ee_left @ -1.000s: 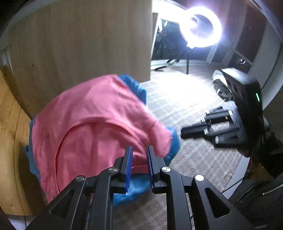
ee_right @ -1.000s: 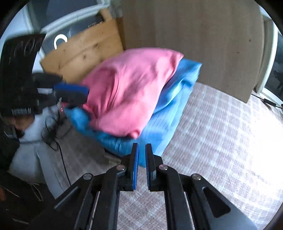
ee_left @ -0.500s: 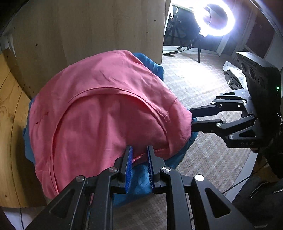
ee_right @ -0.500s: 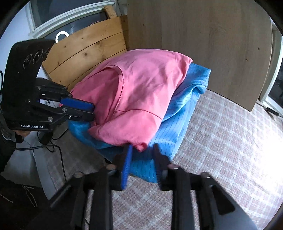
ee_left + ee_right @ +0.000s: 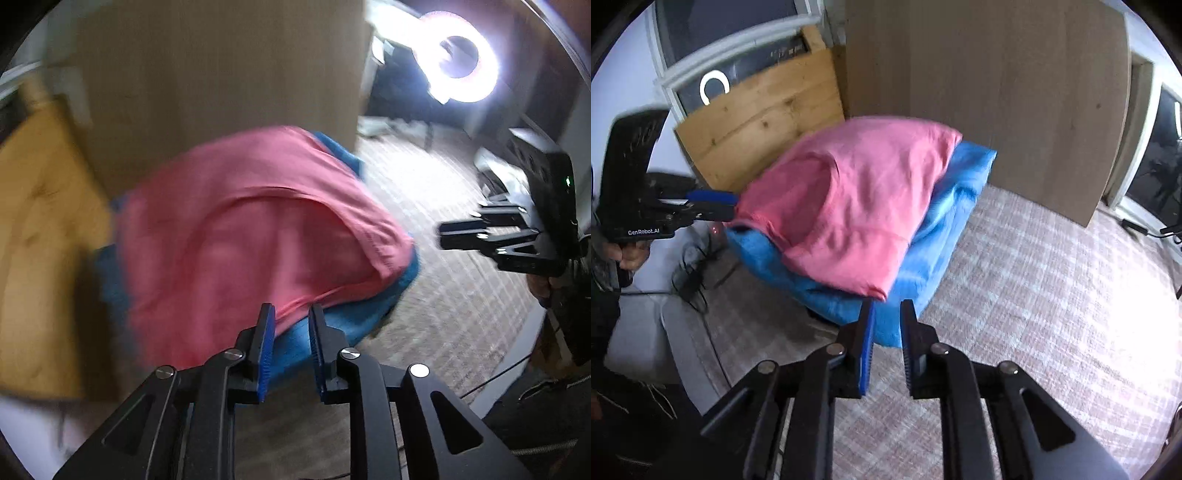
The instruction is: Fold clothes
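Pink shirt (image 5: 857,206) lies folded on top of a blue garment (image 5: 938,236), centre of the right wrist view, on a checked cloth surface (image 5: 1052,295). Same stack sits centre of the left wrist view, blurred: pink shirt (image 5: 243,236) over blue garment (image 5: 343,317).

Left gripper (image 5: 291,314) at the bottom centre of its view, fingers a little apart, having just been opening. Pink hem and blue edge show in the gap, but the pads do not press on them. In the right wrist view the left gripper (image 5: 733,206) is at mid left, tips right at the pink shirt's corner; contact cannot be told.

Right gripper (image 5: 886,306) at the bottom centre, fingers slightly spread, just been opening, nothing pinched; the blue garment's edge is just past the tips. In the left wrist view it (image 5: 443,232) is at the right edge, clear of the stack.

Wood panel (image 5: 990,92) stands behind the stack. Ring light (image 5: 458,62) glows upper right.
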The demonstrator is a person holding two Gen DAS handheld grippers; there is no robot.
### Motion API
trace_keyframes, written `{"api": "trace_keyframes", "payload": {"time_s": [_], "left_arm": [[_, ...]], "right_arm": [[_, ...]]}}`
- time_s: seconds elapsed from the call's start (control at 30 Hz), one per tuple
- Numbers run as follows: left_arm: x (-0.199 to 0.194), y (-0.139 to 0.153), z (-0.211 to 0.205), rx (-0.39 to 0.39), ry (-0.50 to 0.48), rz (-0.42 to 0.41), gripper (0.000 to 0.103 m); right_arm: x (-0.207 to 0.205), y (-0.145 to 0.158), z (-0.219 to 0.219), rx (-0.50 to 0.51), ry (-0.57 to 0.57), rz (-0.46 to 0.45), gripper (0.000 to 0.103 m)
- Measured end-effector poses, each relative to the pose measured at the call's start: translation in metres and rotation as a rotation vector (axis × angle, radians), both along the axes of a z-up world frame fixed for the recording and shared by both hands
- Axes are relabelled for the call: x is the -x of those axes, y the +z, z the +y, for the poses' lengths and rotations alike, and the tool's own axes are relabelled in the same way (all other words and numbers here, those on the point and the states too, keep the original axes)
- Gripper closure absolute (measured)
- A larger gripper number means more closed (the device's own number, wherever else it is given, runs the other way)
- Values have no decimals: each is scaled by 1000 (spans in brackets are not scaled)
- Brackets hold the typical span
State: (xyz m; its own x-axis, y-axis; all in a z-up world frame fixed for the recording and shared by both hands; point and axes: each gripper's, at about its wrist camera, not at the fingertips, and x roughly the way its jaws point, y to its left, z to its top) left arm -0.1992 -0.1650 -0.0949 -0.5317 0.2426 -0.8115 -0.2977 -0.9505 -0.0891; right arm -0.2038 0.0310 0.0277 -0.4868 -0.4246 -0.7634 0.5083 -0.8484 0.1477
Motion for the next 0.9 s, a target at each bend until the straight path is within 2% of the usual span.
{"api": "trace_keyframes", "payload": {"time_s": [0.13,0.17,0.33,0.4,0.47,0.57,0.63,0.7,0.73,0.77,0.8,0.83,0.9], "left_arm": [[-22,-12,-56,-6,157,-23,82],[-25,-18,-65,-8,180,-33,82],[-15,-34,-72,-56,185,-49,81],[-8,-34,-75,-71,201,-28,81],[1,-43,-74,-73,190,-45,81],[16,-57,-71,-75,166,-81,75],[19,-64,-71,-63,165,-100,77],[5,-57,-75,-66,189,-72,77],[-6,-49,-77,-78,208,-51,76],[-14,-43,-78,-91,222,-33,71],[-23,-37,-78,-105,234,-16,67],[-32,-29,-77,-116,254,4,57],[-46,-18,-72,-123,290,38,42]], "right_arm": [[1,15,-22,60,44,17,76],[4,16,-34,70,67,16,76],[10,16,-91,50,165,29,76],[13,14,-109,41,195,41,76],[20,4,-125,-1,201,34,76],[31,-26,-137,-68,209,-90,76],[25,-27,-127,-66,203,-121,76],[12,-15,-105,-19,168,-120,74],[5,-6,-90,17,135,-120,64],[-2,1,-74,53,85,-115,58],[-9,6,-59,74,26,-105,45],[-15,11,-45,95,-33,-95,39],[-28,19,-18,132,-155,-84,38]]}}
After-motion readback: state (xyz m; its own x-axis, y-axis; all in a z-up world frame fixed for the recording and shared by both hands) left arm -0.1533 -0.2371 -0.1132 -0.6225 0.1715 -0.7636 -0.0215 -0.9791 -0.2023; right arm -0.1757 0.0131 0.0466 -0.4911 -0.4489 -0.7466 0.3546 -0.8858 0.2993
